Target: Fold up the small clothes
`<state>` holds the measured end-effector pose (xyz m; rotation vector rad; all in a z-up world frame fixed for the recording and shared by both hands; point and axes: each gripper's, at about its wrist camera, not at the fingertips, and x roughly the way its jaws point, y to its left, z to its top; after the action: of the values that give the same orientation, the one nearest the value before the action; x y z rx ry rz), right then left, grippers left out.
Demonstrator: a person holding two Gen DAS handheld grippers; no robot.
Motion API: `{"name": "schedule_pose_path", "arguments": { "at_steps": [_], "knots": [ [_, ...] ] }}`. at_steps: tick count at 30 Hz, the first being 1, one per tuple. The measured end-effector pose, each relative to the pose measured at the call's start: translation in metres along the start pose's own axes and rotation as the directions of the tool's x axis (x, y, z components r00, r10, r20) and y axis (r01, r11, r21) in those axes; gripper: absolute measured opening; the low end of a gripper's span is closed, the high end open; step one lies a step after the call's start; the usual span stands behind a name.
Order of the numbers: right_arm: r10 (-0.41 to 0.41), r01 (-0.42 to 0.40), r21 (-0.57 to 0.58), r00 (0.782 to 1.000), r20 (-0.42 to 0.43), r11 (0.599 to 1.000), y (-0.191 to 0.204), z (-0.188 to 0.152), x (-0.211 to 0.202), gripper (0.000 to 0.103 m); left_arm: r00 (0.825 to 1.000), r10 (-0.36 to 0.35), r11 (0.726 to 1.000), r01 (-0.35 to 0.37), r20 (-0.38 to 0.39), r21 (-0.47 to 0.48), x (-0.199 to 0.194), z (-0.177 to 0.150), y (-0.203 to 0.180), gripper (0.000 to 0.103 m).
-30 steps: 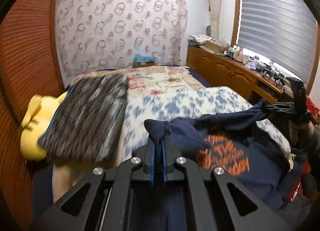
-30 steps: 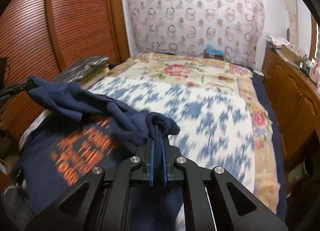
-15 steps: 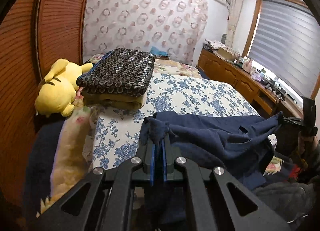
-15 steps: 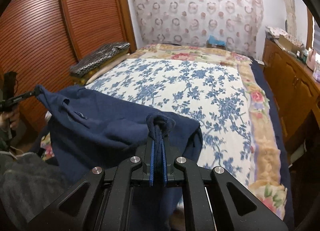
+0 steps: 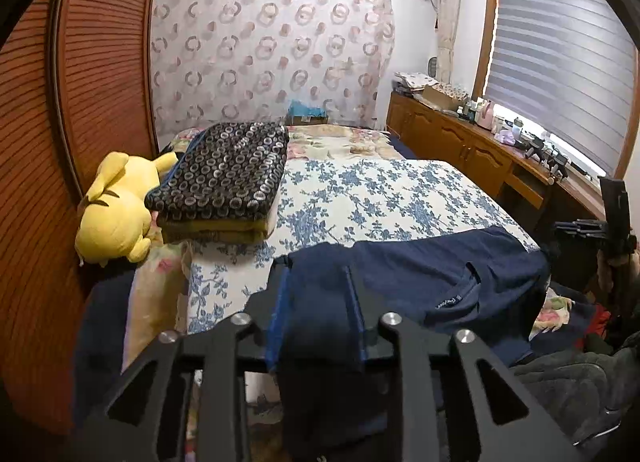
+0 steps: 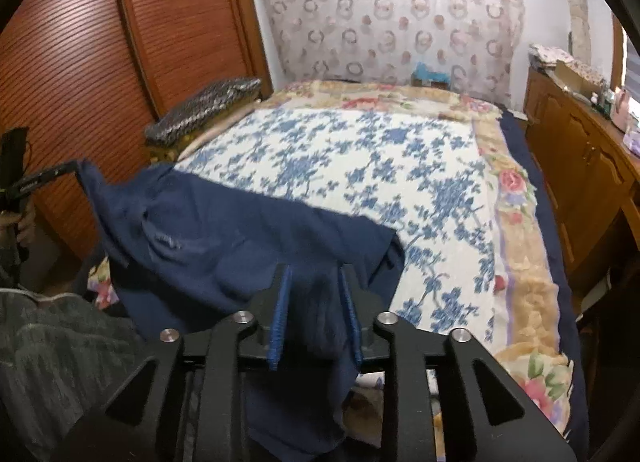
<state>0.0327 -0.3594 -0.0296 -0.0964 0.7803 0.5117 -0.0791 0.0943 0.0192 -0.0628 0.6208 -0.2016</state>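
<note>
A navy T-shirt (image 5: 420, 274) lies spread along the near edge of the bed, plain side up, with a small label showing. My left gripper (image 5: 316, 274) sits at the shirt's left corner. Its jaws are opening, and cloth lies loose between the parted blue pads (image 5: 280, 302). My right gripper (image 6: 315, 274) is at the other corner of the shirt (image 6: 240, 238). Its jaws are opening too, with navy cloth slack between them. Each gripper shows at the edge of the other's view: the right gripper (image 5: 592, 228) and the left gripper (image 6: 44, 178).
The bed has a blue floral sheet (image 5: 380, 198). A folded stack of clothes (image 5: 224, 178) and a yellow plush toy (image 5: 116, 214) lie at its left side by the slatted wooden door (image 5: 104, 82). A wooden cabinet (image 5: 472, 150) runs along the right. A person's grey sleeve (image 6: 48, 342) is close.
Both grippers swung the shirt over and lowered it onto the bed's near edge, orange print now hidden. Both pairs of jaws went from pinching bunched cloth to standing apart.
</note>
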Motion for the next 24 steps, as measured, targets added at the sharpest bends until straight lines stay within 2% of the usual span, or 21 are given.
{"name": "schedule_pose_path", "arguments": {
  "at_steps": [3, 4, 5, 9, 16, 22, 24],
  "knots": [
    [-0.016, 0.016, 0.009, 1.0, 0.017, 1.0, -0.004, 0.006, 0.001, 0.034, 1.0, 0.001, 1.0, -0.001, 0.006, 0.004, 0.003, 0.003, 0.0, 0.038],
    [-0.019, 0.019, 0.014, 1.0, 0.02, 1.0, -0.005, 0.007, 0.003, 0.036, 1.0, 0.003, 1.0, -0.003, 0.0, 0.001, 0.007, 0.004, 0.001, 0.039],
    [-0.022, 0.021, 0.018, 1.0, 0.021, 1.0, -0.007, 0.011, 0.003, 0.038, 1.0, 0.0, 1.0, 0.0, -0.008, -0.002, 0.012, 0.004, 0.002, 0.04],
    [-0.057, 0.056, 0.03, 0.998, 0.024, 0.998, -0.015, 0.016, 0.017, 0.04, 0.998, -0.03, 0.999, 0.029, -0.054, -0.025, 0.043, 0.002, 0.007, 0.056],
    [-0.077, 0.078, 0.052, 0.997, -0.009, 0.996, -0.032, 0.018, 0.055, 0.044, 0.99, -0.031, 0.999, 0.026, -0.136, -0.038, 0.107, 0.004, 0.014, 0.056],
    [-0.089, 0.095, 0.108, 0.994, -0.063, 0.99, -0.055, 0.023, 0.099, 0.044, 0.983, 0.009, 0.997, -0.024, -0.182, -0.076, 0.152, 0.014, 0.037, 0.056],
    [-0.088, 0.097, 0.129, 0.993, -0.075, 0.987, -0.061, 0.025, 0.11, 0.044, 0.979, 0.007, 0.996, -0.025, -0.202, -0.088, 0.162, 0.014, 0.043, 0.052]
  ]
}}
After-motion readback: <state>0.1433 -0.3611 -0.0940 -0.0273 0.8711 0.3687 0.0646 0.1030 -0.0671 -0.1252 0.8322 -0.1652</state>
